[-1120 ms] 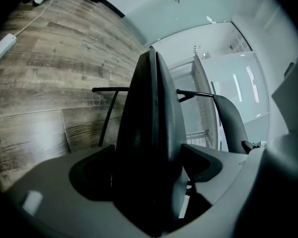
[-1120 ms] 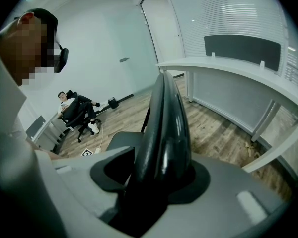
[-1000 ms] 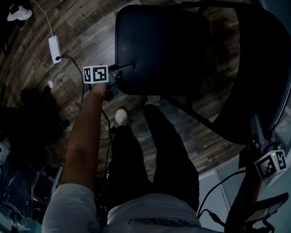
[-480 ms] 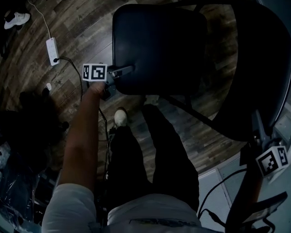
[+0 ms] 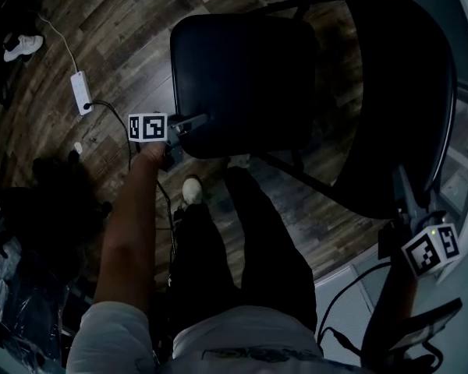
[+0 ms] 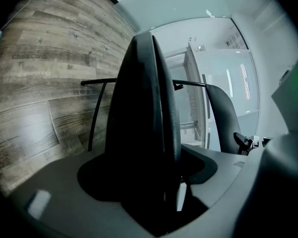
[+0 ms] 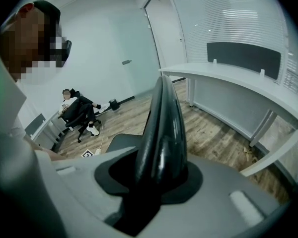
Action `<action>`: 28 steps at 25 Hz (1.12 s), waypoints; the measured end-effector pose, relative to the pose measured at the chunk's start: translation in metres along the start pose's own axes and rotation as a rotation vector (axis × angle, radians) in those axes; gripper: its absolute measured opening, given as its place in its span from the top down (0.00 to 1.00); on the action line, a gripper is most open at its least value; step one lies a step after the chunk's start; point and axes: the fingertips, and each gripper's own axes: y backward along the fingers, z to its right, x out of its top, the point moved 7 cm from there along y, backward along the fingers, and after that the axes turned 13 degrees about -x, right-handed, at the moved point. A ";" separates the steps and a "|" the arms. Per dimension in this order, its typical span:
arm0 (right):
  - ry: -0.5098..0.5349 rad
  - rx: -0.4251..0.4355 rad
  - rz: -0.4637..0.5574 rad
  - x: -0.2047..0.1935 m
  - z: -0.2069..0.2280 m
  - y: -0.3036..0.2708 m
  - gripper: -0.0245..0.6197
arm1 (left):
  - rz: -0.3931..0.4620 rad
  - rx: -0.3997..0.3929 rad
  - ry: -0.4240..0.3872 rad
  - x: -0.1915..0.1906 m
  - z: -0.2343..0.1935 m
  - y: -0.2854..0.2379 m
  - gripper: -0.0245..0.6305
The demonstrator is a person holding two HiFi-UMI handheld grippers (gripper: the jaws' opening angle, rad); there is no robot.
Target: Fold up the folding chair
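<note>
The black folding chair stands open on the wood floor, its seat (image 5: 242,76) toward me and its curved backrest (image 5: 405,92) at the right. My left gripper (image 5: 189,123) is at the seat's front left edge. In the left gripper view the seat edge (image 6: 144,133) fills most of the slot, with a thin light gap beside it. My right gripper (image 5: 402,189) reaches onto the backrest's top rim (image 7: 164,133), which sits between the jaws with dark room at one side. Both pairs of jaws have just been closing round these edges.
A white power strip (image 5: 80,92) and its cable lie on the floor at the left. My own legs and a pale shoe (image 5: 192,189) are just below the seat. A long white desk (image 7: 248,88) runs at the right, and a seated person (image 7: 79,113) is far off.
The chair and both grippers sit a little higher and further left in the head view. Each gripper has kept its place on its chair edge.
</note>
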 end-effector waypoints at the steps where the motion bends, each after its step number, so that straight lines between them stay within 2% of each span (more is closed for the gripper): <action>1: 0.006 0.004 -0.001 0.002 -0.003 0.002 0.78 | -0.001 0.000 0.004 -0.002 0.005 0.000 0.44; 13: 0.049 0.012 0.012 0.019 -0.028 0.015 0.83 | -0.005 0.061 0.012 -0.007 0.056 -0.016 0.54; 28: 0.172 -0.028 0.041 0.041 -0.066 0.051 0.84 | 0.006 0.047 0.023 -0.020 0.140 -0.034 0.66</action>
